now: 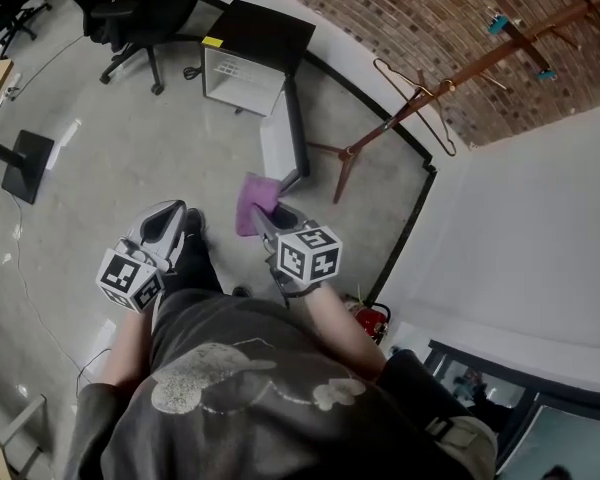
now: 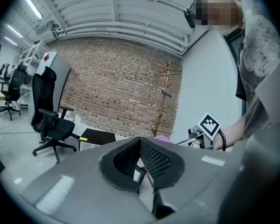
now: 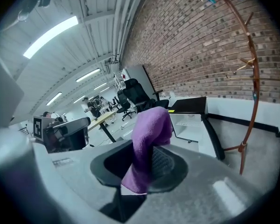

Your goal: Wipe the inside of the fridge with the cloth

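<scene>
**Inspector:** Cloth: where is it, and what holds it?

**Assistant:** The purple cloth (image 3: 148, 129) is clamped in the right gripper (image 3: 147, 161), whose jaws are closed on its middle. One end stands up above the tips and the other hangs below them. It is well apart from the fridge (image 1: 242, 76) and does not touch it.

**Inspector:** And the other tool?

**Assistant:** The left gripper (image 2: 140, 141) has its jaws brought together at the tips with nothing between them. It sits just left of the right one, at about the same height.

**Inspector:** Surroundings, working outward.

**Assistant:** Grey floor (image 1: 110, 168) lies ahead of both tools. Beyond it is the fridge, small, black on top and white inside, standing on the floor by the wall.
- **Door:** The door (image 1: 283, 140) is swung wide open toward the person. In the head view its near end lies just beyond the cloth, on the line to the opening.
- **Coat stand:** The foot of a wooden coat stand (image 1: 435, 93) sits just right of the door, and a wire hanger (image 1: 420, 103) is on the stand.
- **Wall and chair:** A brick wall (image 1: 420, 8) runs behind. A black office chair (image 1: 140, 8) stands left of the fridge, apart from it.
- **Extinguisher:** A red fire extinguisher (image 1: 370, 320) sits near the person's right forearm (image 1: 330, 318).

**Inspector:** Arm pose?

**Assistant:** Both forearms are bare and held low and close before the body. The tools point forward toward the fridge, with their marker cubes facing up.
</scene>
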